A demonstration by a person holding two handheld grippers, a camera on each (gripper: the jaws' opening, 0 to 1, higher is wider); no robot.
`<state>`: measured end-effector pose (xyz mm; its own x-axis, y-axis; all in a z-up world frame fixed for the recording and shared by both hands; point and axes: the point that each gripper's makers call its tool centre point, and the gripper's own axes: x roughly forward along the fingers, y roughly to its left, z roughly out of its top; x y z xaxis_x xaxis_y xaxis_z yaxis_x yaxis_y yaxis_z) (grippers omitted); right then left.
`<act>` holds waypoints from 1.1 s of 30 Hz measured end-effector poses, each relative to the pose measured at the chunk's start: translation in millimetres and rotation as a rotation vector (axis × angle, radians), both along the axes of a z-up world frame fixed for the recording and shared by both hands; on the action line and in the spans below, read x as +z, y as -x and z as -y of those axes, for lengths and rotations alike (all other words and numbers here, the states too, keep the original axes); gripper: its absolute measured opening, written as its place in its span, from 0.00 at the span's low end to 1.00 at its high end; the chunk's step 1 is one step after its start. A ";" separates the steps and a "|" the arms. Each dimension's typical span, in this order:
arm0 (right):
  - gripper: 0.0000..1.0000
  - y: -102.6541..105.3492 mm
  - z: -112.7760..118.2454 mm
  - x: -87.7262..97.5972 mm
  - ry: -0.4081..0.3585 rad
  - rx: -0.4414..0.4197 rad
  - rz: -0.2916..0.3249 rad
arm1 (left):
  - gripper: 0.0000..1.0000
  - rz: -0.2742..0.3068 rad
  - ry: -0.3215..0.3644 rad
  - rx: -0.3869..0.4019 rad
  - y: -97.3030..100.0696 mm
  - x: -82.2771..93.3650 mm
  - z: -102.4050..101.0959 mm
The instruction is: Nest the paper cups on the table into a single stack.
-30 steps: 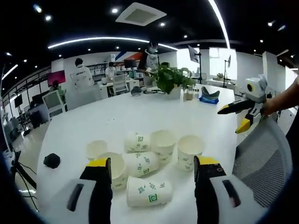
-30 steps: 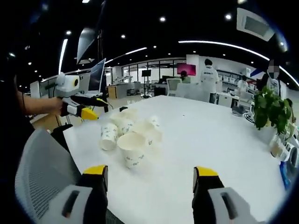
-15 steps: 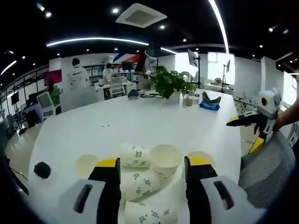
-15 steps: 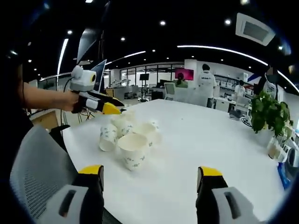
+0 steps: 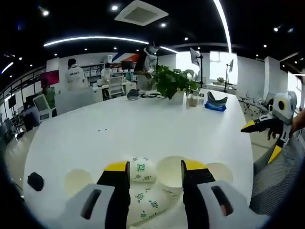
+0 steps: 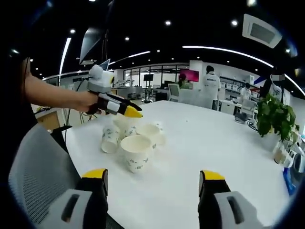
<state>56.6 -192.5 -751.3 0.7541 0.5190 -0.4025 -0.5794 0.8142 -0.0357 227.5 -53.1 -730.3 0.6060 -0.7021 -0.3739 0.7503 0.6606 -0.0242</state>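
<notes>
Paper cups point(image 6: 135, 151) clustered; left tool point(image 6: 134, 113) above; plant point(image 6: 273, 114) well apart.

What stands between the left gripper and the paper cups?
Nothing visible does. The left gripper hangs open just above the paper cups on the white table, with only air between them.

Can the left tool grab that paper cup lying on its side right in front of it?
Probably yes. The left tool hangs open just over the lying paper cup, with nothing between them.

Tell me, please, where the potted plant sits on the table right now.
In the left gripper view the potted plant stands at the table's far edge, well beyond the paper cups.
</notes>
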 end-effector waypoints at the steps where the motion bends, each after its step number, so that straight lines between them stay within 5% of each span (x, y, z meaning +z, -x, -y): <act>1: 0.79 0.4 -0.4 -0.5 0.002 0.003 -0.001 | 0.40 -0.005 -0.002 -0.001 -2.6 -3.3 1.9; 14: 0.78 -0.7 2.3 -1.1 0.003 -0.006 0.008 | 0.27 -0.087 -0.038 -0.008 -13.9 -28.5 9.0; 33: 0.73 0.1 5.1 -3.3 0.026 -0.017 0.004 | 0.13 -0.101 -0.078 -0.039 -16.8 -44.9 19.1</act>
<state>56.5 -197.6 -754.6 0.7643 0.4955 -0.4128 -0.5656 0.8225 -0.0598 244.3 -72.2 -775.2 0.5356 -0.6903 -0.4864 0.7715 0.6342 -0.0506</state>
